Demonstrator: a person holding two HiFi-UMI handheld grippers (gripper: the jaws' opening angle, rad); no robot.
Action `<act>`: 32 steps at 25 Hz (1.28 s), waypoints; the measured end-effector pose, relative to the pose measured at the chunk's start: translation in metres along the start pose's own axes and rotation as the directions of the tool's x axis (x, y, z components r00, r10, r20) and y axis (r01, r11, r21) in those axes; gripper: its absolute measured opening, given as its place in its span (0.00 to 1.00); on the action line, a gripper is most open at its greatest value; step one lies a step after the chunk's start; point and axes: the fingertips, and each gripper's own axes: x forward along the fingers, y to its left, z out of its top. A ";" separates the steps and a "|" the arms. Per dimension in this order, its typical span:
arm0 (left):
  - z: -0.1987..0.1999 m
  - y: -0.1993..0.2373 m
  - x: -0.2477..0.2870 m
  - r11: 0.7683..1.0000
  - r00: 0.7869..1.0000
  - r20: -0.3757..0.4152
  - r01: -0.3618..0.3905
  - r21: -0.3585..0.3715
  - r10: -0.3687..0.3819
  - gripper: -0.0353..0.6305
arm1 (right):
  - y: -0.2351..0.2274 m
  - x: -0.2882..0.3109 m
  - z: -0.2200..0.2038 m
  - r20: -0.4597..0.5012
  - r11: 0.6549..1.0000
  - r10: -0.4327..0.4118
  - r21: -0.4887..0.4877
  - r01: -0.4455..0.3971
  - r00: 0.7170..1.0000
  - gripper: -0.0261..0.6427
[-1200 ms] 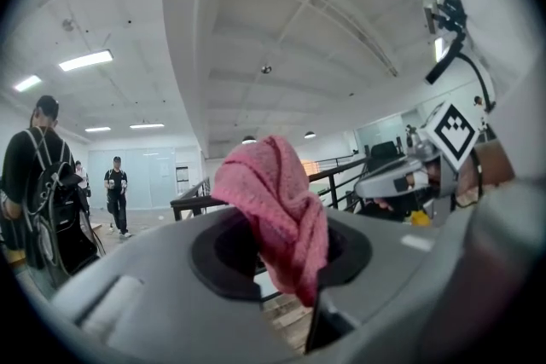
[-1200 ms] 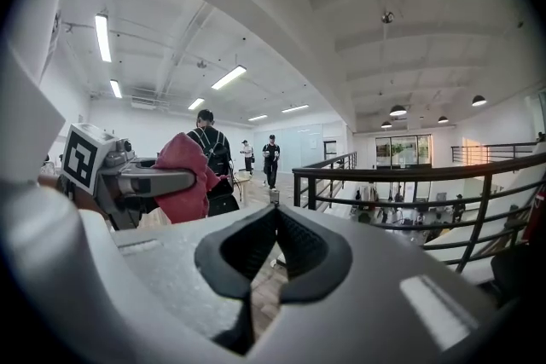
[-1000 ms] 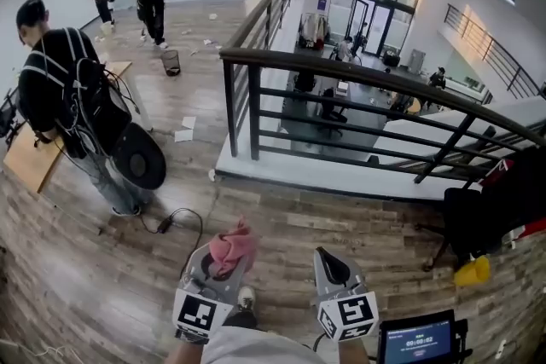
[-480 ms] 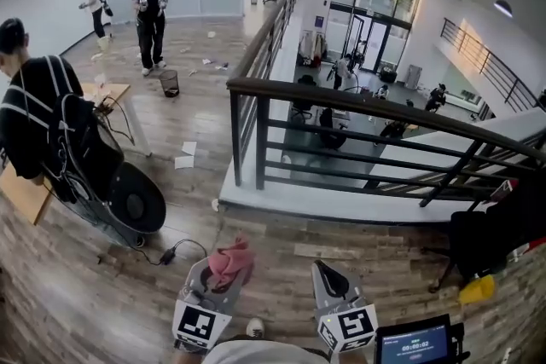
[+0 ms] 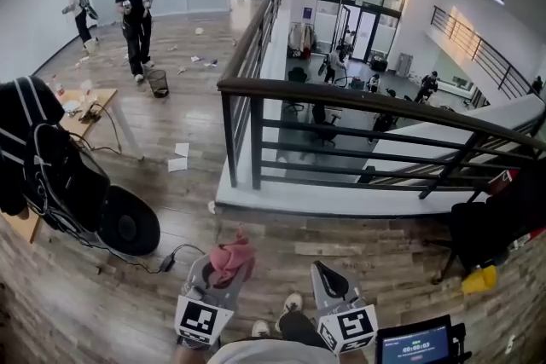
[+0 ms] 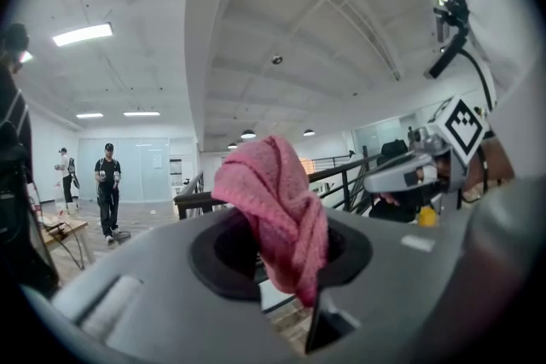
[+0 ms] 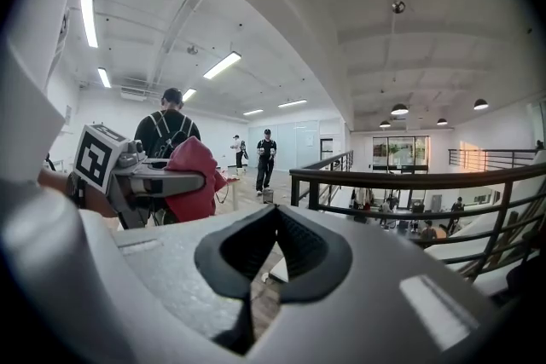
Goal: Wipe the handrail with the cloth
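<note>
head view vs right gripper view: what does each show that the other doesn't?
Head view only: the screen, a yellow object and a floor cable. Right gripper view only: the right claw close up, jaws together with nothing between. Both: the handrail, the cloth held in the left claw, and a person in black.
</note>
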 end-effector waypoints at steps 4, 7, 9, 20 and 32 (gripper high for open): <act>-0.004 0.001 0.012 1.000 1.000 -0.019 0.003 -0.007 -0.003 0.24 | -0.013 0.010 0.001 0.000 1.000 -0.002 0.015 0.002 1.000 0.04; -0.010 0.011 0.029 1.000 0.999 -0.040 0.005 0.025 -0.004 0.24 | -0.026 0.032 0.000 0.003 1.000 0.005 0.030 -0.005 1.000 0.04; -0.007 0.021 0.044 1.000 0.999 -0.036 -0.008 0.027 0.009 0.24 | -0.035 0.051 0.002 0.012 0.999 0.015 0.035 -0.016 1.000 0.04; 0.025 0.069 0.135 0.997 0.998 -0.010 -0.057 0.057 0.057 0.24 | -0.096 0.142 0.021 0.055 0.994 0.072 0.083 -0.076 0.996 0.04; 0.001 0.092 0.212 0.986 0.983 -0.078 -0.166 0.028 0.167 0.24 | -0.165 0.191 0.027 0.042 0.990 0.119 0.077 -0.122 0.992 0.04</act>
